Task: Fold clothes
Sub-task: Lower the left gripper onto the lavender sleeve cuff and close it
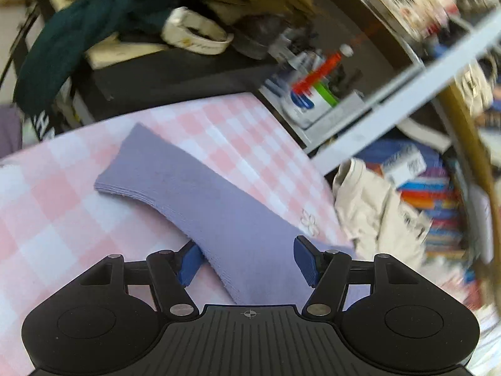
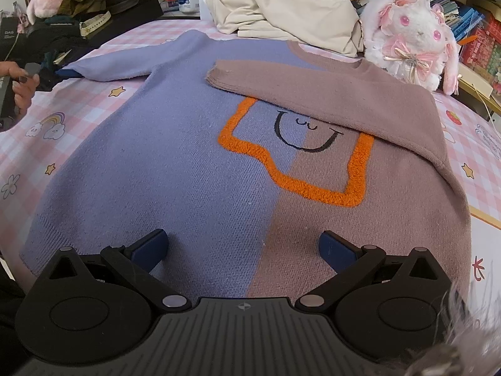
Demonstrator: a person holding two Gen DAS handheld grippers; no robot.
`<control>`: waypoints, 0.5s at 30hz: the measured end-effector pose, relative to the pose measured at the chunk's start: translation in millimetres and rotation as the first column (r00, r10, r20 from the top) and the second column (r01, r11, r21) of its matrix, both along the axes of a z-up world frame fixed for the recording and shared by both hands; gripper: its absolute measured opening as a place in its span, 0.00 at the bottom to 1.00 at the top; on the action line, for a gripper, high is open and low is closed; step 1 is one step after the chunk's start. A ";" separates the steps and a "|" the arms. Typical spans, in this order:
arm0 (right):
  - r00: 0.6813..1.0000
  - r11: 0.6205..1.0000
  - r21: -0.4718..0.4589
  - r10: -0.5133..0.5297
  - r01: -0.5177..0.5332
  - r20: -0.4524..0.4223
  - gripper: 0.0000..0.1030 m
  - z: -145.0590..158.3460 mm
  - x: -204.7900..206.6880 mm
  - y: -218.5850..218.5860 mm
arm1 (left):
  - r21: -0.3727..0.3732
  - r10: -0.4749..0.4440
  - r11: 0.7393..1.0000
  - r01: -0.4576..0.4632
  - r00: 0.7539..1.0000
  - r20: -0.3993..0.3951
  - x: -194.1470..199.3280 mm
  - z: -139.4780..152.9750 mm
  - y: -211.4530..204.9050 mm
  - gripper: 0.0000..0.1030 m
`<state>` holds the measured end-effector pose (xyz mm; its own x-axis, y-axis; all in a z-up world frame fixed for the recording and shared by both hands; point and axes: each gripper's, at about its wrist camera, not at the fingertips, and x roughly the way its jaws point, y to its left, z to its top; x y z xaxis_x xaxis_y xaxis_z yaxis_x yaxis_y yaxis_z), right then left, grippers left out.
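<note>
Left wrist view: the left tool (image 1: 249,261) is about half open. The purple sleeve (image 1: 200,194) runs between its two blue pads (image 1: 305,261). I cannot tell if the pads press on it. The sleeve lies flat on the pink checked sheet (image 1: 47,194). Its cuff points away from the tool. Past the sheet are a dark green cloth (image 1: 78,31), a cream top (image 1: 372,206) and some books (image 1: 438,203). This part is blurry.

Right wrist view: the right tool (image 2: 244,247) is wide open and holds nothing. It hangs over the bottom edge of the sweater (image 2: 175,169). The sweater lies spread out on the sheet, half purple and half brown. The brown sleeve (image 2: 313,87) is folded across the chest. The purple sleeve sticks out to the left, where a hand (image 2: 22,84) is. A toy bunny (image 2: 413,37) sits near the brown shoulder.
</note>
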<state>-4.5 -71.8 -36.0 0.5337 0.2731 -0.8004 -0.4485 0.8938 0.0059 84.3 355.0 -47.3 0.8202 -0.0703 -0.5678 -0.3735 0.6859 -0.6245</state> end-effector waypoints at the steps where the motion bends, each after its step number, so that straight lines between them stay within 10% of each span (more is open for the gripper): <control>1: 1.000 1.000 0.000 -0.001 0.001 0.000 1.00 0.1 0.0 -0.1 | 0.003 0.007 1.000 -0.007 1.000 -0.004 0.8 0.4 1.0 0.57; 15: 1.000 1.000 -0.002 -0.001 0.001 -0.003 1.00 0.7 0.7 -0.7 | -0.184 0.181 0.966 -0.183 0.983 -0.025 -17.3 -15.8 43.4 0.19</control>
<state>-3.8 -72.5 -35.3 0.5318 0.2710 -0.8023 -0.4476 0.8942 0.0054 67.0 398.4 -63.1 0.8243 -0.0242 -0.5657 -0.4871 0.4792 -0.7302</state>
